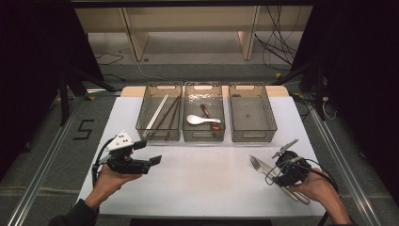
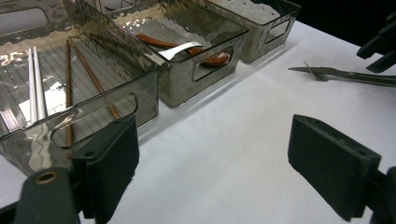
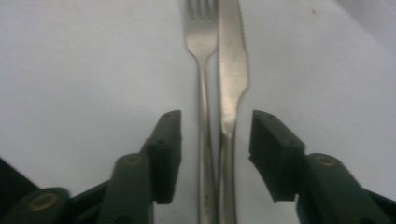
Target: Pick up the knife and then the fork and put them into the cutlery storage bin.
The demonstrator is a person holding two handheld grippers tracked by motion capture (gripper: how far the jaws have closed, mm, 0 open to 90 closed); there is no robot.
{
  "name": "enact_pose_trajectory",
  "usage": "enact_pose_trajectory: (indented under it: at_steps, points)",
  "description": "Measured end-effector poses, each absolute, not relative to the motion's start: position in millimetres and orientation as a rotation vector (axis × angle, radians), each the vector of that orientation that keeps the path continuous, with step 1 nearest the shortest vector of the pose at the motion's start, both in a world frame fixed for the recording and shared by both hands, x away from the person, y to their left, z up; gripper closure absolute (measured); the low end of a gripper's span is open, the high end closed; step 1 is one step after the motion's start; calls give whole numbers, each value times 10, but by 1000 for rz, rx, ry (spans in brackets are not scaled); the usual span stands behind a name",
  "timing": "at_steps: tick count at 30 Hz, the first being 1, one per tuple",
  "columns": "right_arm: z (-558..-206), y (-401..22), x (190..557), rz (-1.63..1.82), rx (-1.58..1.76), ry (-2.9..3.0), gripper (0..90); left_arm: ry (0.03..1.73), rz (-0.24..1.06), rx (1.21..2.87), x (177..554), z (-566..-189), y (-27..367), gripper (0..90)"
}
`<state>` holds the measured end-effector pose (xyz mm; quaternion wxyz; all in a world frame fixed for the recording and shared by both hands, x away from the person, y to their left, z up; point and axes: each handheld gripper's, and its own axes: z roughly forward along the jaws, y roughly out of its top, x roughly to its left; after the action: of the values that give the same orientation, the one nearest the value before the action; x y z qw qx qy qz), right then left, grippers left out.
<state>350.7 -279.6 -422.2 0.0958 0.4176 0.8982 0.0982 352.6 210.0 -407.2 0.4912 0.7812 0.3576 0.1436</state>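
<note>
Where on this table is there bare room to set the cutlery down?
The white mat lies bare between the left tool and the fork. The right bin looks empty. Crowded: left bin with chopsticks, middle bin with spoons.

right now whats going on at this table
A person holds a gripper in each hand. The right gripper is open, its jaws straddling a fork and knife lying side by side on the white table. The left gripper hovers open near three bins holding chopsticks and spoons.
</note>
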Motion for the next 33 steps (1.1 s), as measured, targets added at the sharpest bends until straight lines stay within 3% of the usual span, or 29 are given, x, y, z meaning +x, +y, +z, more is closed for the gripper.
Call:
enact_pose_trajectory:
  at_steps: [5, 11, 33]
  points:
    - [-4314, -2892, 3575, 223, 1292, 2651, 441, 869, 347, 1896, 3528, -4076, 2093, 160]
    - [-4407, -2962, 3642, 174, 1328, 2662, 440, 868, 346, 1896, 3528, -4076, 2094, 160]
    - [-4498, -2942, 3729, 111, 1342, 2745, 690, 865, 348, 1898, 3525, -4074, 2090, 160]
